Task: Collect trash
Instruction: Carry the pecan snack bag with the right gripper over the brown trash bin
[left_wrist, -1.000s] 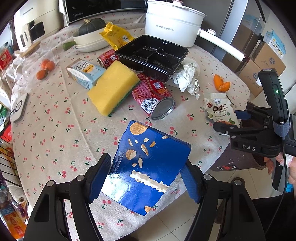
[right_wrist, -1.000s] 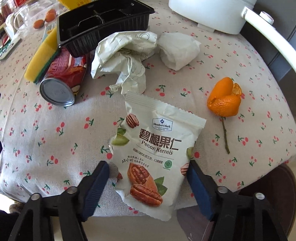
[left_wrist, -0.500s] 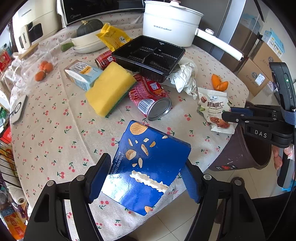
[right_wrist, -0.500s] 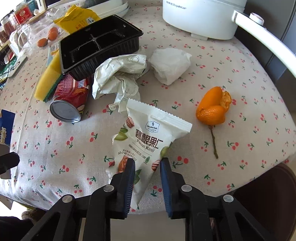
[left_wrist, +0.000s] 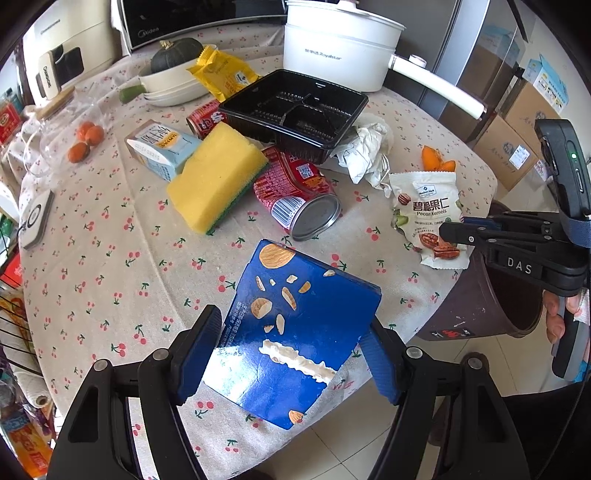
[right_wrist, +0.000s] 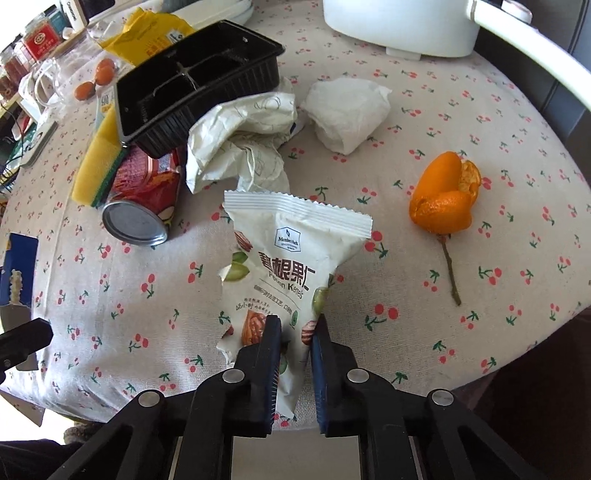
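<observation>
My left gripper (left_wrist: 291, 332) is shut on a blue snack box (left_wrist: 303, 314), held tilted above the near table edge. My right gripper (right_wrist: 295, 325) is shut on the lower end of a white pecan kernels bag (right_wrist: 291, 251), pinching it narrow. The bag's top stands up off the cherry-print tablecloth (right_wrist: 129, 295). In the left wrist view the right gripper (left_wrist: 454, 232) grips the bag (left_wrist: 424, 206) at the table's right edge. A brown bin (left_wrist: 480, 306) stands just below it on the floor.
A red can (left_wrist: 295, 188), yellow sponge (left_wrist: 218, 177), black food tray (left_wrist: 295, 110), crumpled paper (right_wrist: 240, 136), a tissue wad (right_wrist: 347, 110) and orange peel (right_wrist: 443, 199) lie on the table. A white pot (left_wrist: 340, 44) with a long handle stands at the back.
The right gripper's jaws closed from wide open onto the pecan bag, squeezing it, and the bag's far end rose off the cloth. The left gripper and blue box stayed put.
</observation>
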